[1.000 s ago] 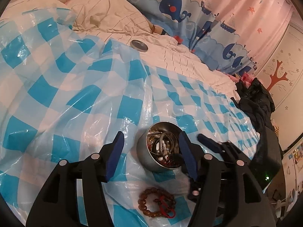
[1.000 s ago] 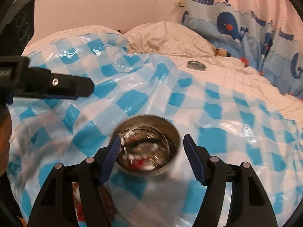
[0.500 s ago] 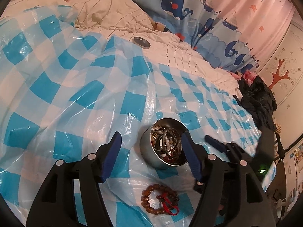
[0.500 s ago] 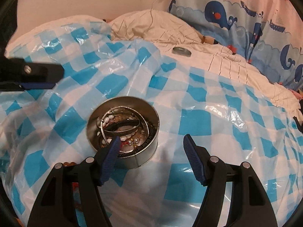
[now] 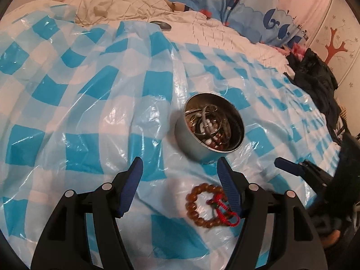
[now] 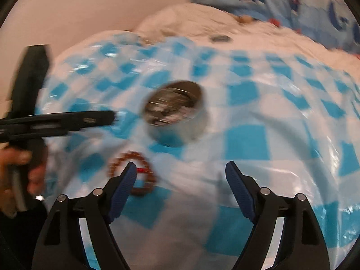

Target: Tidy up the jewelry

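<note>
Clearly both tongs are spread wide and grasp nothing — the left tongs (image 5: 180, 168) hover over the bead bracelet (image 5: 210, 204), which lies on the checked plastic sheet (image 5: 90, 112) over the bed, just beside the tin (image 5: 209, 126) of tangled jewelry. Light, hard beads on a limp loop — pinch across the strand; the sheet looks slippery. The right tongs (image 6: 181, 173) are blurred. No writing shows.

plastic sheet (image 5: 94, 103): blue-and-white check
tin (image 5: 191, 139): silver
bead bracelet (image 5: 198, 211): brown, red cord
curtain (image 5: 258, 6): blue whales
</note>
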